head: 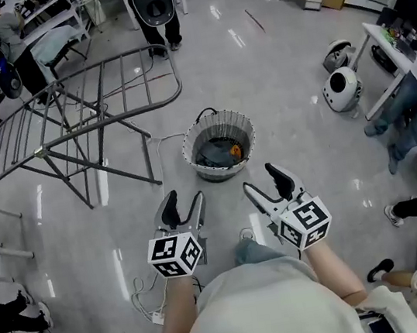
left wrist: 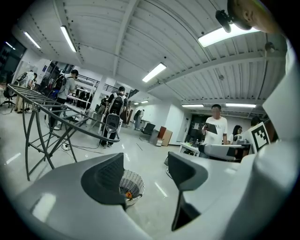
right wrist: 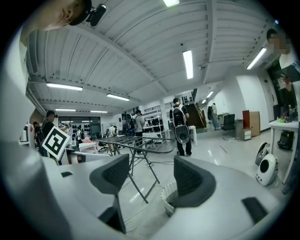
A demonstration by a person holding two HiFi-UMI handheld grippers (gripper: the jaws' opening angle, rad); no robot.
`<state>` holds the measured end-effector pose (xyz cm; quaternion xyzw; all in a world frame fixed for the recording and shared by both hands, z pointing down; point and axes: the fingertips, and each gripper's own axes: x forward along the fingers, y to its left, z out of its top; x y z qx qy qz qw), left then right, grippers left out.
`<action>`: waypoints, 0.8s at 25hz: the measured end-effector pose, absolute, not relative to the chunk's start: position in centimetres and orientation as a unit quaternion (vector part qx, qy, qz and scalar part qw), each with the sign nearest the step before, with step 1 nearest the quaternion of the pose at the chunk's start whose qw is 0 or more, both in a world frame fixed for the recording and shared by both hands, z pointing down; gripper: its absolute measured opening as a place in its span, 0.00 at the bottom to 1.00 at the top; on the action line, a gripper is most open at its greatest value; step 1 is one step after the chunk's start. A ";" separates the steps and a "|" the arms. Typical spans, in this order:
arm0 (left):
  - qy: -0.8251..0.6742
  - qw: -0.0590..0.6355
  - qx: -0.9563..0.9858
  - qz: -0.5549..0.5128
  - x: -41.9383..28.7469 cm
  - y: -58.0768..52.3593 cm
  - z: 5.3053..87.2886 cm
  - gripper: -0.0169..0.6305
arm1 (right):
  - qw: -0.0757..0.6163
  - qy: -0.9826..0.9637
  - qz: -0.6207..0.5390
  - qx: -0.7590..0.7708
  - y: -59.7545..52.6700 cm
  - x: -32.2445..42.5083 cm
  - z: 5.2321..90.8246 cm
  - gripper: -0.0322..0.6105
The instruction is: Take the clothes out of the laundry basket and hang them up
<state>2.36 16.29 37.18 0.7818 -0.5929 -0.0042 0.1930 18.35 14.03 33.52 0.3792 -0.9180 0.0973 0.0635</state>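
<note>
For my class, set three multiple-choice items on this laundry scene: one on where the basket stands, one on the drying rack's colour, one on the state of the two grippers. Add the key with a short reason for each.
1. In the head view, where does the laundry basket stand?
A. On a desk
B. On top of the rack
C. On the floor, right of the drying rack

2. What colour is the drying rack?
A. Grey
B. Red
C. Yellow

3. How are the left gripper and right gripper?
A. Both shut on cloth
B. Both open, nothing between the jaws
C. Left shut, right open

Key:
1 C: the basket sits on bare floor beside the rack's legs.
2 A: its bars are plain grey.
3 B: each gripper view shows its jaws apart, with only the room between them.
</note>
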 end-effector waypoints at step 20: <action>-0.622 0.203 0.756 0.030 4.4 -0.8 39.9 0.46 | 0.065 -0.910 0.117 0.392 -2.9 24.1 34.8 0.49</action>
